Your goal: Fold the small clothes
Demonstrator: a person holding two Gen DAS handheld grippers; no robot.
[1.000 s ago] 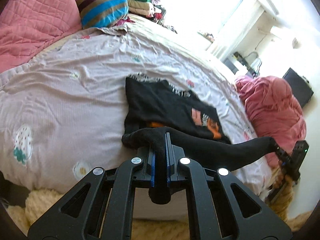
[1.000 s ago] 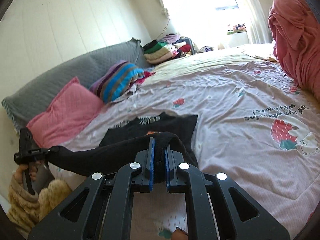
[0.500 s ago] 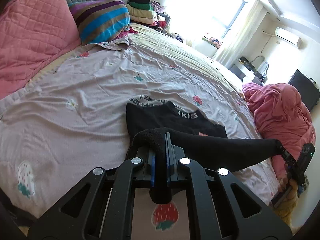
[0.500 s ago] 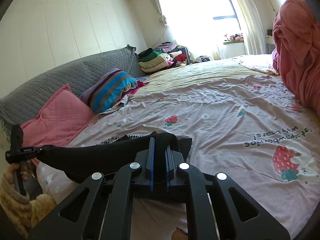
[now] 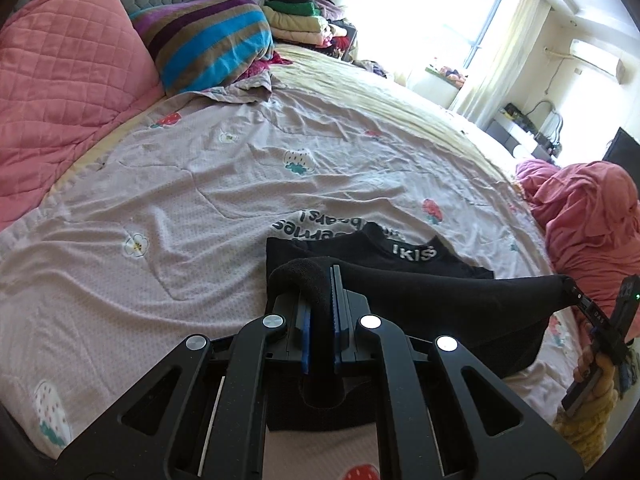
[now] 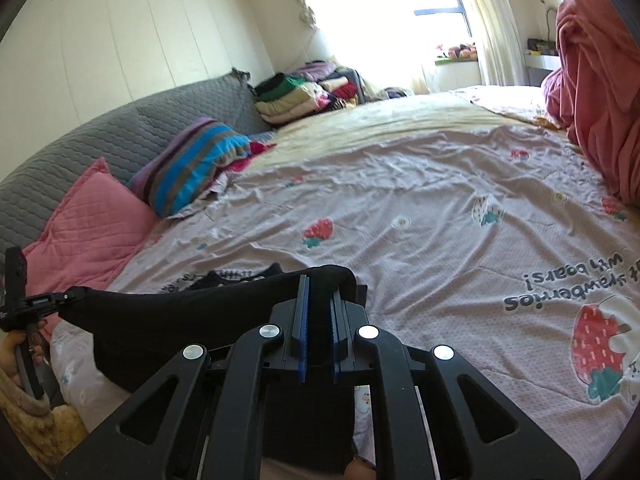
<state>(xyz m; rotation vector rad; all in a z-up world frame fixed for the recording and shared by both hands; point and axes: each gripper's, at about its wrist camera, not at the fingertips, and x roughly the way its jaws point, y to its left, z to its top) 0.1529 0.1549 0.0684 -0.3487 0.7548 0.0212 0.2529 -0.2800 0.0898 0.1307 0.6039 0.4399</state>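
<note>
A small black garment [image 5: 440,304] with a white-lettered collar lies on the pale pink bedspread [image 5: 200,208]. My left gripper [image 5: 320,280] is shut on one corner of its near edge. My right gripper [image 6: 318,288] is shut on the other corner [image 6: 168,312]. The edge is lifted and stretched taut between the two, above the rest of the garment. The right gripper shows at the right in the left wrist view [image 5: 576,294], and the left gripper at the left in the right wrist view [image 6: 64,296].
A pink quilted pillow [image 5: 64,64] and a striped pillow [image 5: 208,40] lie at the head of the bed, by a grey headboard [image 6: 120,136]. Folded clothes [image 5: 300,16] are stacked behind. A crumpled pink blanket [image 5: 588,208] lies at the right.
Both grippers have carried the lifted black edge forward over the garment, towards its collar. More of the garment is now covered by the held fold.
</note>
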